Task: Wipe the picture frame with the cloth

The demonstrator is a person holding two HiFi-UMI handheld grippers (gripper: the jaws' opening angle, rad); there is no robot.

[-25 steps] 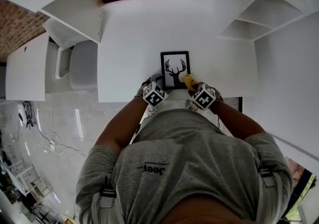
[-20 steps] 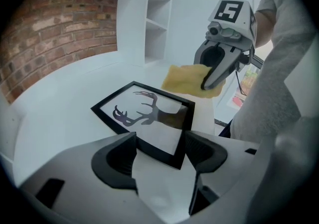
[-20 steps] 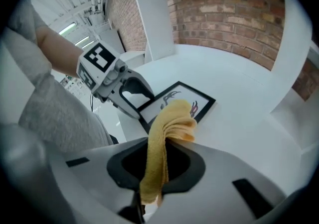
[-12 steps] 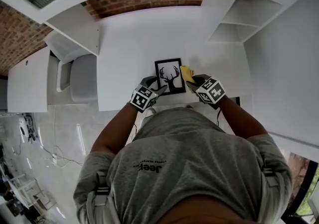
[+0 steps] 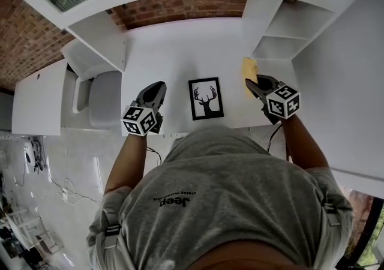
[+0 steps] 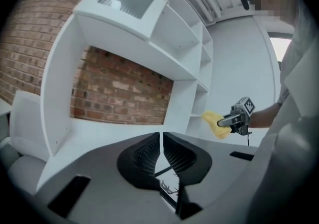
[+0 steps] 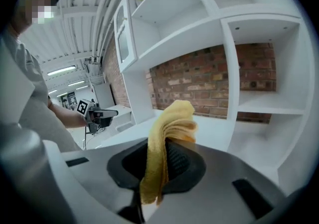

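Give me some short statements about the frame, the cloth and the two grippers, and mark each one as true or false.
1. The right gripper holds the cloth. True.
2. The frame stands upright against the brick wall. False: it lies flat on the desk.
3. The left gripper grips the frame. False: its jaws have just been closing and are together with nothing between them, to the left of the frame.
4. The cloth is yellow. True.
5. The cloth lies on the frame. False: it is to the right of the frame, apart from it.
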